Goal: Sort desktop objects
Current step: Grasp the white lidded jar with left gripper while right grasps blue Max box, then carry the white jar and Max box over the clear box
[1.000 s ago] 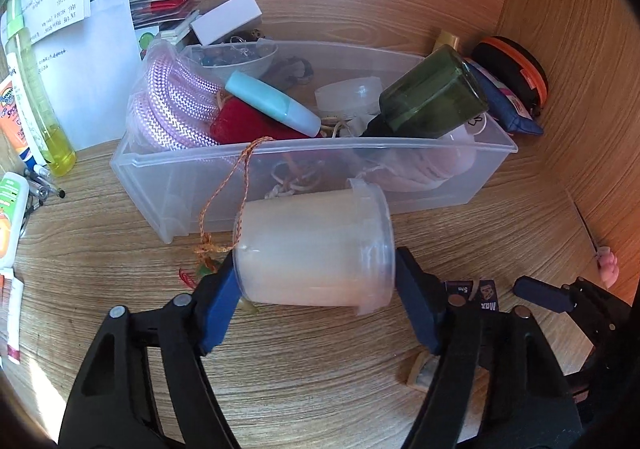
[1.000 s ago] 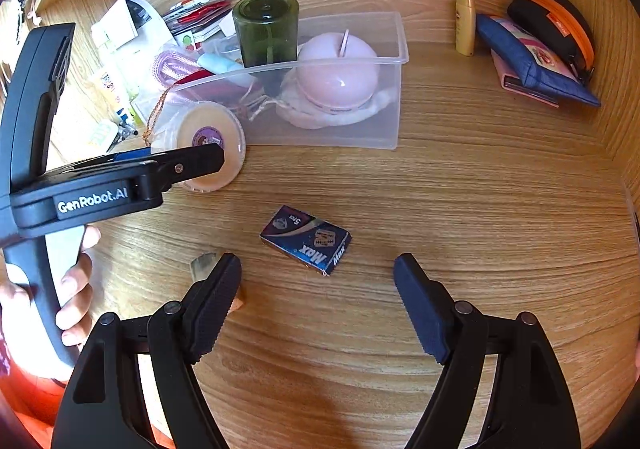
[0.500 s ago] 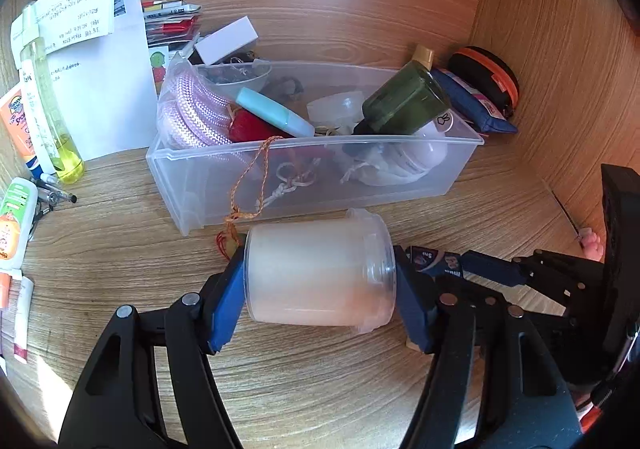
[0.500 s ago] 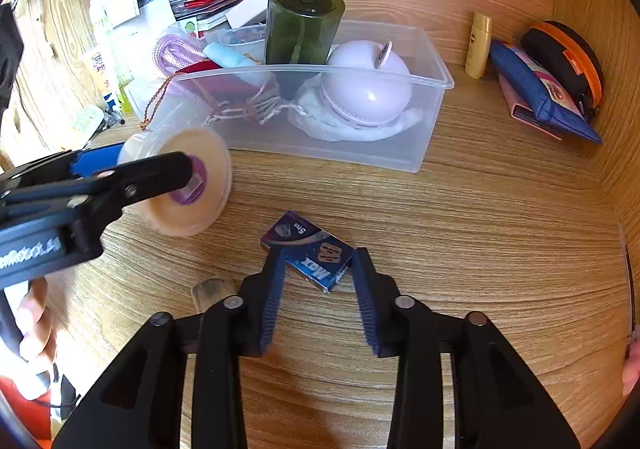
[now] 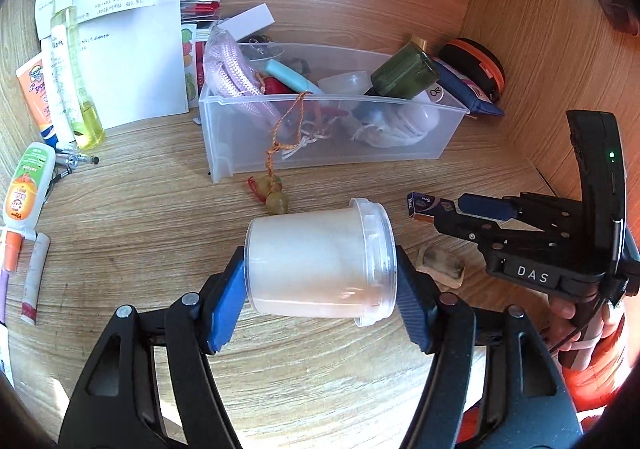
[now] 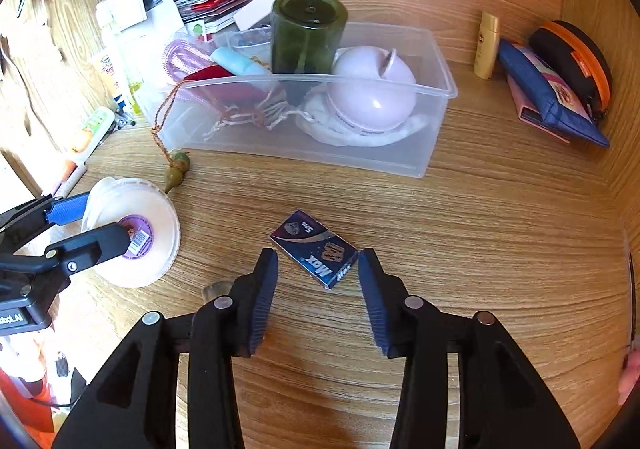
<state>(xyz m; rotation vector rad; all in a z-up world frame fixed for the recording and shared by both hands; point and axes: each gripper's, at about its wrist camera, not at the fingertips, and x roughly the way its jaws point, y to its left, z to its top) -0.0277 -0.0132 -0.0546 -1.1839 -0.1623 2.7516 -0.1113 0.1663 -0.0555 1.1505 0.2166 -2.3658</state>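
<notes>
My left gripper (image 5: 320, 297) is shut on a white plastic jar (image 5: 320, 261), held on its side above the desk; the jar also shows in the right wrist view (image 6: 132, 229). My right gripper (image 6: 318, 289) is open, its fingers either side of the near end of a small dark blue box (image 6: 316, 247) lying flat on the desk, not gripping it. The box also shows in the left wrist view (image 5: 430, 205). A clear plastic bin (image 6: 420, 161) holds a green bottle (image 6: 308, 33), a pink round thing (image 6: 372, 93), pink rope and cords.
A beaded cord (image 6: 178, 169) hangs out of the bin onto the desk. Tubes and a yellow bottle (image 5: 76, 69) lie at the left. Pouches (image 6: 560, 89) and a gold tube (image 6: 486, 45) stand by the right wall. A small tan piece (image 5: 440, 263) lies near the box.
My right gripper has opened wider around the blue box after narrowing half a second ago. My left gripper has pulled back from the bin with the jar.
</notes>
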